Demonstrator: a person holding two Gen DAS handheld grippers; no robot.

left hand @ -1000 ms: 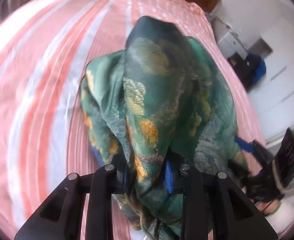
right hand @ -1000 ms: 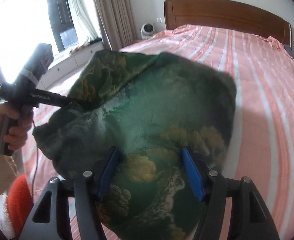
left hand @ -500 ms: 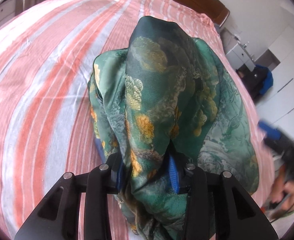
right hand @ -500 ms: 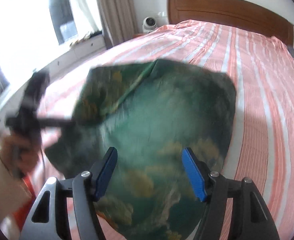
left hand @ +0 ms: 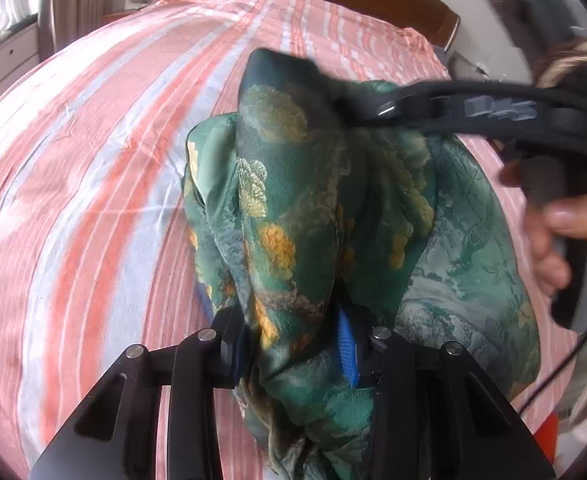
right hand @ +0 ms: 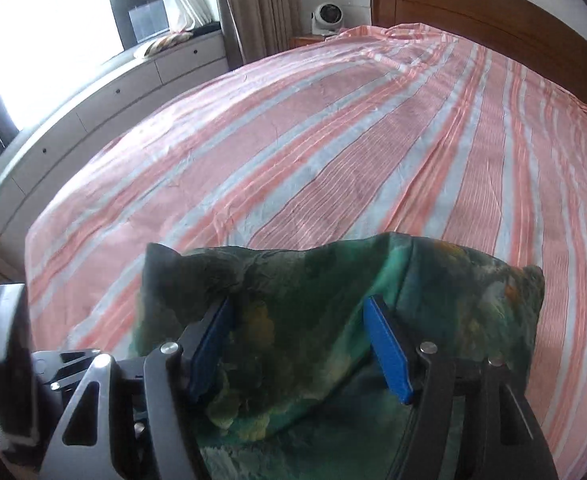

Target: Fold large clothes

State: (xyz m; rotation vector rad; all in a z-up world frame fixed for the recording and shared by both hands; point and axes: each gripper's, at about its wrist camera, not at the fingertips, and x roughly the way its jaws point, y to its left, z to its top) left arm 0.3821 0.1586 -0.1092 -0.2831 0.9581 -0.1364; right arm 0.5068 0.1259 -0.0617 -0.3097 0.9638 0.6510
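Note:
A large green garment with yellow and grey print (left hand: 317, 208) hangs bunched over the striped bed. My left gripper (left hand: 293, 344) is shut on a thick fold of it near the bottom of the left wrist view. My right gripper (right hand: 297, 340) is open, blue pads wide apart, with the garment (right hand: 333, 292) lying between and beneath them. In the left wrist view the right gripper's black body (left hand: 473, 112) reaches across from the right to the garment's top edge, held by a hand (left hand: 565, 240).
The bed (right hand: 333, 128) has a pink and white striped sheet and a wooden headboard (right hand: 473, 4). A white cabinet bench (right hand: 93, 92) runs under the window at left. A small white fan (right hand: 325, 18) stands by the headboard.
The right gripper has swung from the garment's near right side over to its top, above the left gripper. The left gripper has kept its hold and tilted up toward the headboard.

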